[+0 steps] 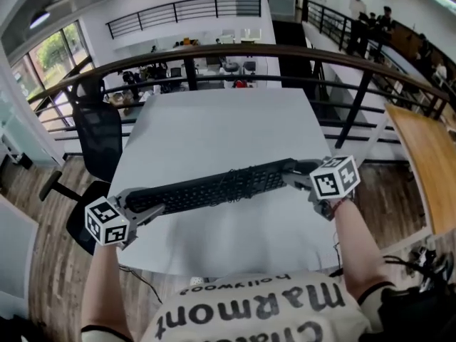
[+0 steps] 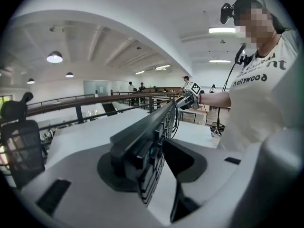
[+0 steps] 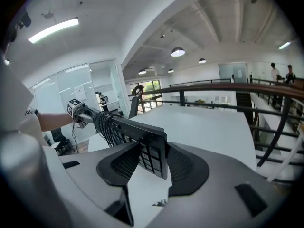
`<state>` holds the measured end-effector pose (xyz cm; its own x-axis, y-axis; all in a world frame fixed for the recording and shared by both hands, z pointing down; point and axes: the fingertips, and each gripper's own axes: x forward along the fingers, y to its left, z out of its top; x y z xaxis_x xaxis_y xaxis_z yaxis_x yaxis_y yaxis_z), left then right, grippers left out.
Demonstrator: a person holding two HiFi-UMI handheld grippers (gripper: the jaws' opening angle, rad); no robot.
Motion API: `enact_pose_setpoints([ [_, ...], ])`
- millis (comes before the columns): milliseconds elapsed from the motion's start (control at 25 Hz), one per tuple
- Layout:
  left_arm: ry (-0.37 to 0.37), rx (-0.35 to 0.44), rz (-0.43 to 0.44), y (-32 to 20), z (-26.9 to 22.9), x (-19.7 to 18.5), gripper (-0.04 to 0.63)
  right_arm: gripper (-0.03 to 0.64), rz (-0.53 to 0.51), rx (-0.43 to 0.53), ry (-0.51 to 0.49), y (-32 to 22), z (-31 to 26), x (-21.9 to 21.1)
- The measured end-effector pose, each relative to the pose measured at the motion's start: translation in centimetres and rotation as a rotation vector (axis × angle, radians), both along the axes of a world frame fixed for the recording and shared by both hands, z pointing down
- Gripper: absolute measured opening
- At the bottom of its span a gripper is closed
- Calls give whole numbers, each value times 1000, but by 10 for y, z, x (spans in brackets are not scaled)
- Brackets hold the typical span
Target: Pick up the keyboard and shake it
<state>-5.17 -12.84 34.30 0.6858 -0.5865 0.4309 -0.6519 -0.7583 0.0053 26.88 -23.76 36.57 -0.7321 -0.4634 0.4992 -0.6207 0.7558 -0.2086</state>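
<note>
While the black keyboard [image 1: 214, 189] hangs clear of the white table [image 1: 214, 120], it is held by its two short ends. The left gripper [image 1: 137, 204] is clamped on the left end and the right gripper [image 1: 298, 174] on the right end, each with its pads pressed against the keyboard's faces. The keyboard runs across in front of the person, its right end farther up in the head view. Its black cable [image 3: 102, 122] is wound in loops round the body. A black office chair [image 1: 96, 137] stands at the table's left edge, and beyond the table is a railing [image 1: 214, 50].
</note>
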Motion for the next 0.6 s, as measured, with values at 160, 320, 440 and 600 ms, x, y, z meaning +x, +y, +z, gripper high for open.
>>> enact_pose_setpoints([
  [160,-26,138,8,-20,-64,5,167,193,34,178,-28,-15,-73,6],
  [320,-64,311,26,-29,-120,13,172,192,75,359,-54,-15,-133,16],
  [440,-116,449,50,-30,-161,17,170,192,100,491,-50,-12,-170,20],
  [600,-211,621,69,-28,-201,27,164,193,134,655,-47,-10,-204,31],
])
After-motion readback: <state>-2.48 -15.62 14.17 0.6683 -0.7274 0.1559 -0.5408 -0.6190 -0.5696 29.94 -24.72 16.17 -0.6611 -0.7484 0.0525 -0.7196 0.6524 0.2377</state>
